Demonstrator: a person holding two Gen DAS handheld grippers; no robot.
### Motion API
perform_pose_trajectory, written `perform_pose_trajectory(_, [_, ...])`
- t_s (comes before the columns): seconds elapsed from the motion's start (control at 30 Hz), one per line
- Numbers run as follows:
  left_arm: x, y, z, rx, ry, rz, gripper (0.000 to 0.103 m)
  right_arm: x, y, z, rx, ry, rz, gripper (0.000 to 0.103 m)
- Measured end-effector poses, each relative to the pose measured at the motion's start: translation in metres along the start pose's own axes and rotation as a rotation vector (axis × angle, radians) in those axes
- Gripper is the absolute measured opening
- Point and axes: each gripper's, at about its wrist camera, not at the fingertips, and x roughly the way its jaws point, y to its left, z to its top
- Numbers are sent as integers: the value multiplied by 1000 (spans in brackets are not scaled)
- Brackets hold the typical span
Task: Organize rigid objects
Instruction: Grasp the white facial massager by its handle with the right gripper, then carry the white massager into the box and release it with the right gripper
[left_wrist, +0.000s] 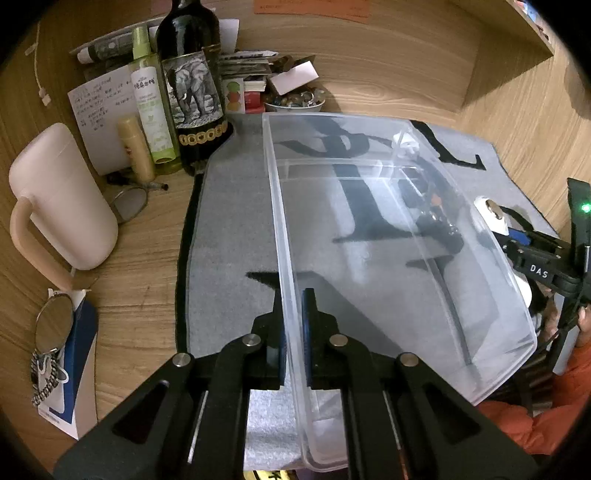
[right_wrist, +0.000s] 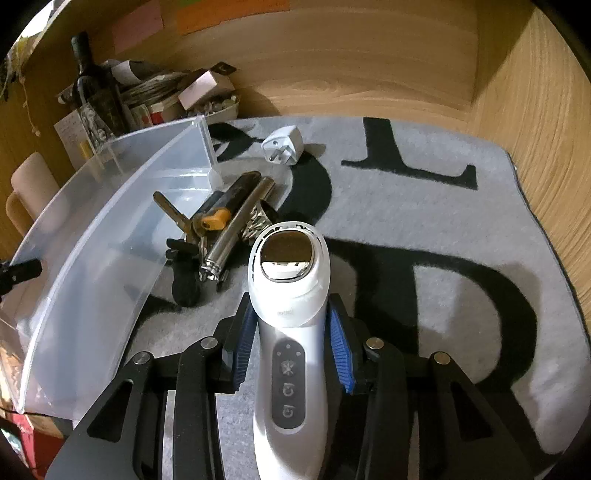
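White handheld device: nearest to us in the right wrist view, one of it, lying handle-near on the mat, mirrored head pointing far.
Right gripper: we see its blue pads at either side of the device's body; we cannot tell whether they press it.
Clear plastic bin: one, empty, standing on the mat left of the device.
Left gripper: jaws narrow, clamped on the bin's near left wall, one pad inside and one outside.
Loose pile: between bin and device we count one key bunch with an orange tag, one metal cylinder, one dark flat item.
White plug adapter: one, farther back on the mat.
Grey mat: black letters, spread over a wooden desk.
Far left clutter: we count one wine bottle, one green spray bottle, one pink mug.
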Motion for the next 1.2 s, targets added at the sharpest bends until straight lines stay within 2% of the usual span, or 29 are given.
perform_pose_trajectory(0.17, [-1, 1, 0, -2, 0, -1, 7, -15, 1, 8, -19, -48, -1, 35])
perform_pose_trajectory(0.3, [-1, 0, -1, -1, 0, 4, 7, -34, 9, 21, -42, -128, 2, 35])
perform_pose_trajectory(0.53, [-2, -1, -2, -5, -4, 7, 7, -59, 25, 53, -79, -257, 49, 34])
perform_pose_trajectory(0.73, [-5, 0, -3, -29, -26, -4, 6, -75, 48, 77, -128, -330, 110, 34])
perform_pose_trajectory(0.93, [-6, 0, -3, -31, -30, -4, 6, -76, 83, 92, -207, -349, 166, 34])
perform_pose_trajectory(1.2, [-6, 1, -4, -23, -35, -5, 6, -51, 122, 99, -273, -299, 229, 34])
